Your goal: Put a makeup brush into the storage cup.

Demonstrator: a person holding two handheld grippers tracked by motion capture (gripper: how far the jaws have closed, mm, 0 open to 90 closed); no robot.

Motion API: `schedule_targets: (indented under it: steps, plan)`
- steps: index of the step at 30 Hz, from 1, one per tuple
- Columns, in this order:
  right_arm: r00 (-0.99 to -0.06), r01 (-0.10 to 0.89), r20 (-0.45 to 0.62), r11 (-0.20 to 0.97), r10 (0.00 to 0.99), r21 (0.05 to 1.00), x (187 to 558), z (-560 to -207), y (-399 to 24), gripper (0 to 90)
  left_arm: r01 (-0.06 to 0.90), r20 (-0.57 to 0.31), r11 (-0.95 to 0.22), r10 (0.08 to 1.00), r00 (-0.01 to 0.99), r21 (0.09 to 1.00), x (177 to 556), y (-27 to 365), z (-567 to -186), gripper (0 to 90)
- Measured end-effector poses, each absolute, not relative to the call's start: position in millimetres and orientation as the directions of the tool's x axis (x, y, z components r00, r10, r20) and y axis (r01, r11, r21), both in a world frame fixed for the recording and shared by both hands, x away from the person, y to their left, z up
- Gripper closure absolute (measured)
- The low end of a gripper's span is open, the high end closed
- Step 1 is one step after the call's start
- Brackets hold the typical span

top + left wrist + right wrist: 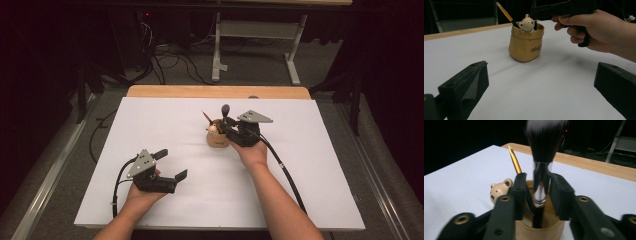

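With the makeup brush [541, 170] standing in the tan cup [218, 138] at frame centre, the right gripper [541, 195] straddles its handle, jaws slightly apart, no visible pinch: release step, likely. Left gripper [170, 162], lower left, spread and idle. Next: withdraw straight back without tipping the cup.

A tan pot [218, 138] with a bear figure [527, 23], a gold-handled brush [515, 162] and a dark-bristled brush [541, 170] is the lone obstacle on the white table [165, 125], just beyond its middle. The right gripper [231, 129] crowds the pot's right side; the left gripper [171, 165] hangs near the front-left. Bare table runs along every edge.
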State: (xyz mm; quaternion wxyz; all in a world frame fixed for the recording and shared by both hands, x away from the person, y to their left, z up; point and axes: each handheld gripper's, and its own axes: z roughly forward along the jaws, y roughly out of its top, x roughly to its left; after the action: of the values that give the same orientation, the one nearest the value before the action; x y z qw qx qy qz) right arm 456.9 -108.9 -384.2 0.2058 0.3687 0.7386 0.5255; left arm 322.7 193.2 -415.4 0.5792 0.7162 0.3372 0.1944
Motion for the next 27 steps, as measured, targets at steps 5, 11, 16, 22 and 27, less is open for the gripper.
schedule_targets:
  steps: [5,11,16,22,27]
  plan:
    - [-0.636,0.339,0.087,0.176,0.767,0.924,456,-382,-112,55.6,0.257,-0.11,-0.104,0.708,0.698,0.961,322,192,-416,0.3]
    - [-0.639,0.335,0.085,0.177,0.764,0.925,454,-380,-113,48.1,0.258,-0.11,-0.104,0.709,0.697,0.961,322,192,-416,0.3]
    - [-0.645,0.325,0.074,0.184,0.761,0.928,452,-379,-116,37.1,0.262,-0.112,-0.106,0.706,0.699,0.959,323,192,-416,0.3]
    - [-0.647,0.314,0.065,0.188,0.759,0.931,447,-379,-119,22.3,0.267,-0.114,-0.11,0.704,0.701,0.958,323,190,-417,0.4]
    - [-0.652,0.313,0.064,0.191,0.756,0.93,443,-378,-121,15.3,0.268,-0.114,-0.11,0.708,0.697,0.957,322,191,-416,0.3]
